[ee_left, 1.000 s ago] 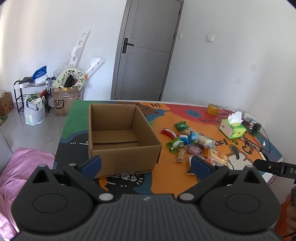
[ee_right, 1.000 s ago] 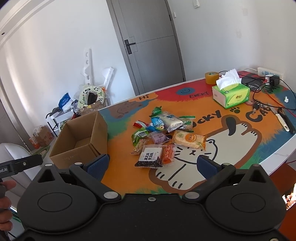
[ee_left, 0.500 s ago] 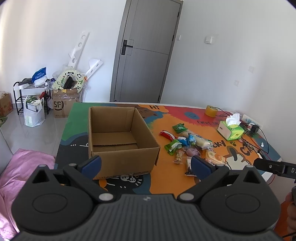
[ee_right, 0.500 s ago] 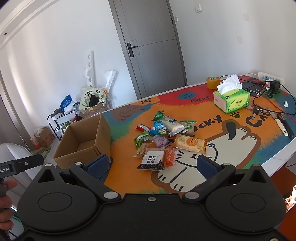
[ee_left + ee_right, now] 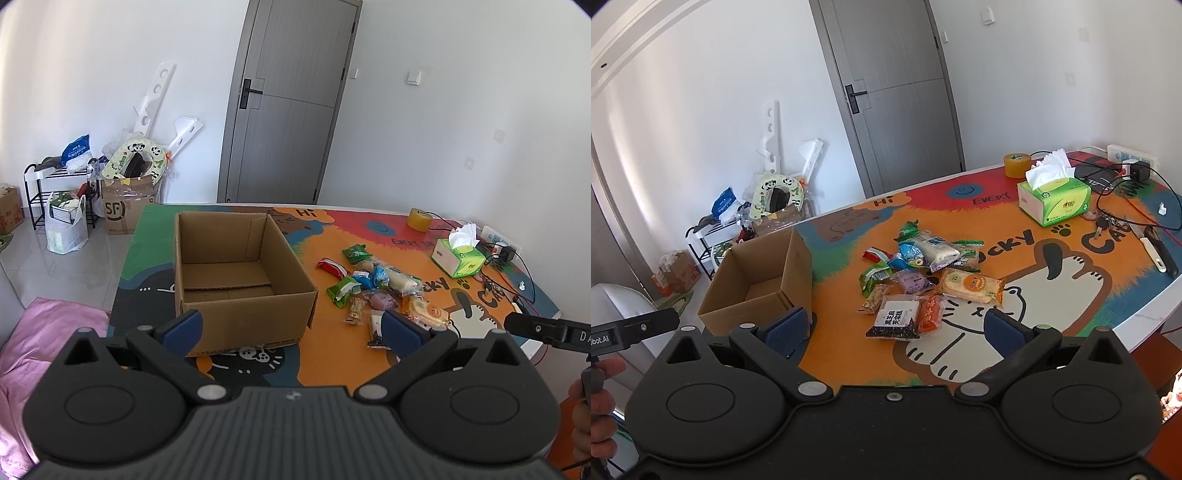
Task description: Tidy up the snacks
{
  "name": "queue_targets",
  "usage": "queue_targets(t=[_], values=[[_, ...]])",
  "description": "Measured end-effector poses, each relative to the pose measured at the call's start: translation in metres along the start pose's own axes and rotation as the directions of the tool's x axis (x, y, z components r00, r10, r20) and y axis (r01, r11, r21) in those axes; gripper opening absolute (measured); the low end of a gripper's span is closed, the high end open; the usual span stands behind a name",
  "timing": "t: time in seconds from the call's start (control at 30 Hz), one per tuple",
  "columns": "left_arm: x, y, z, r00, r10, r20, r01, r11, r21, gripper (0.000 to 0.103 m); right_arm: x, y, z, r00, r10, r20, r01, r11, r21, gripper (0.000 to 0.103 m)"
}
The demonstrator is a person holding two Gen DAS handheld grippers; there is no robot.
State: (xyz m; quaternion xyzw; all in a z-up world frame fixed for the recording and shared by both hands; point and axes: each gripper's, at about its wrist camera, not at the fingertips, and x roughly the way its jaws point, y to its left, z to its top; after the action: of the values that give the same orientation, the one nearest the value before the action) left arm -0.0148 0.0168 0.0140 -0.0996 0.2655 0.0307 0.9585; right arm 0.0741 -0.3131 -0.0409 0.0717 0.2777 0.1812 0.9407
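Observation:
An empty cardboard box (image 5: pixel 236 273) (image 5: pixel 764 273) stands open on the colourful table mat (image 5: pixel 332 354) (image 5: pixel 1071 295). To its right lies a heap of several snack packets (image 5: pixel 373 291) (image 5: pixel 923 273), among them a black-and-white packet (image 5: pixel 895 318) and an orange-labelled biscuit pack (image 5: pixel 973 285). My left gripper (image 5: pixel 291 330) hovers open in front of the box, holding nothing. Near the front of the heap my right gripper (image 5: pixel 897 332) is open too, with nothing between its blue pads.
A green tissue box (image 5: pixel 1054 197), a tape roll (image 5: pixel 1017 164), cables, keys and a power strip (image 5: pixel 1132 153) crowd the table's right end. A pink cloth (image 5: pixel 44 332) lies left of the table. Shelves, bags and an SF carton (image 5: pixel 127 206) stand by the far wall.
Both grippers have drawn back and up a little, so the box and the snack heap look smaller and more of the room shows. Both stay open.

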Motion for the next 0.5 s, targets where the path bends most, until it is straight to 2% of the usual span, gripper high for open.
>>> queue_targets(t=[0.5], values=[[0.0067,-0.0037,-0.0024,1.000,0.008,-0.012,-0.008,1.000,0.015,0.102,0.0034,0.0007,0.0001,1.000,0.010,0.003,-0.010,1.000,-0.014,0.103]])
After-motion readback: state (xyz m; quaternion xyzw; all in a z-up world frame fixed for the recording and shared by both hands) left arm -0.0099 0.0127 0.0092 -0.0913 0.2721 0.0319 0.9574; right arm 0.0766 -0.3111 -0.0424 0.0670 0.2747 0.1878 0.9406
